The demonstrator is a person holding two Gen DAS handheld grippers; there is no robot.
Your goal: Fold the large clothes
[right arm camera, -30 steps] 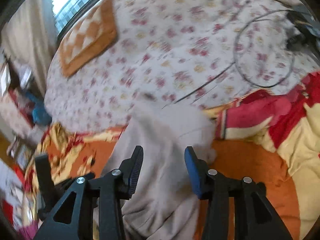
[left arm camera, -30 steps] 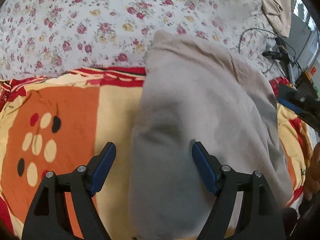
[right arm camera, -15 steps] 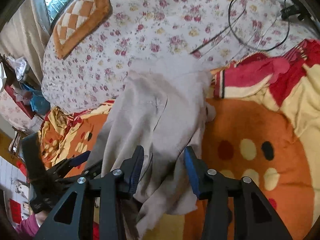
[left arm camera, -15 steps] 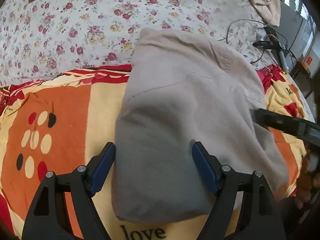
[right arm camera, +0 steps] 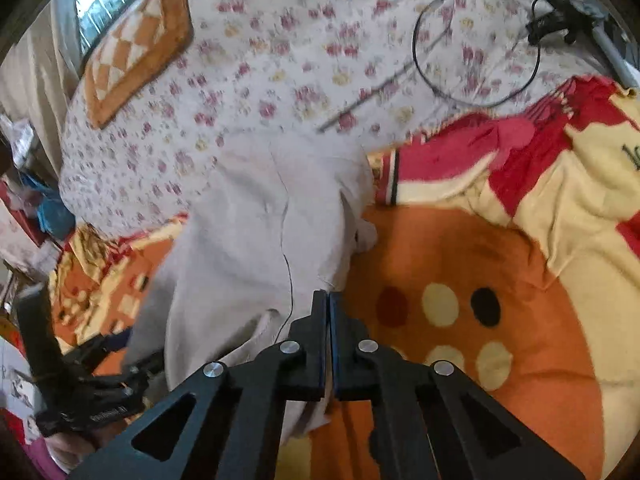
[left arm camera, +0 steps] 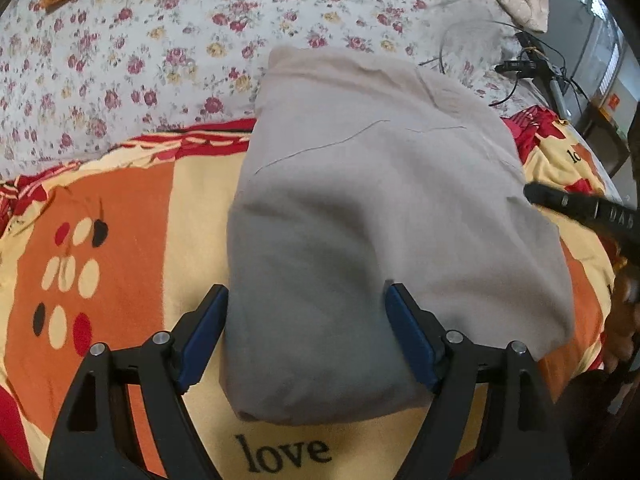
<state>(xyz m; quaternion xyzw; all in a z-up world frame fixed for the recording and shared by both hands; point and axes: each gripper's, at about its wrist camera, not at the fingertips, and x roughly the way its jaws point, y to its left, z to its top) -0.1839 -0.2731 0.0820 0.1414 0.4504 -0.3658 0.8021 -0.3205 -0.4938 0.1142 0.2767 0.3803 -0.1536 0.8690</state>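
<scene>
The left tongs (left arm camera: 306,322) stand wide apart, their blue pads on either side of the near end of the beige garment (left arm camera: 384,216), gripping nothing. The right tongs (right arm camera: 328,304) are pressed together at the garment's near right edge; a little pale cloth shows between the pads lower down, so they appear pinched on its hem.

The beige garment (right arm camera: 256,232) lies folded into a thick oblong on the orange, yellow and red blanket (left arm camera: 120,248). Its far end reaches onto the floral bedsheet (left arm camera: 160,40) beyond the blanket's red border. In the left wrist view the word "love" (left arm camera: 284,454) is printed on the blanket just in front of the garment's near edge. Beyond the garment to its far right, a black cable (right arm camera: 476,40) loops on the bedsheet. An orange checked cushion (right arm camera: 136,44) rests on the sheet far to the garment's upper left.
</scene>
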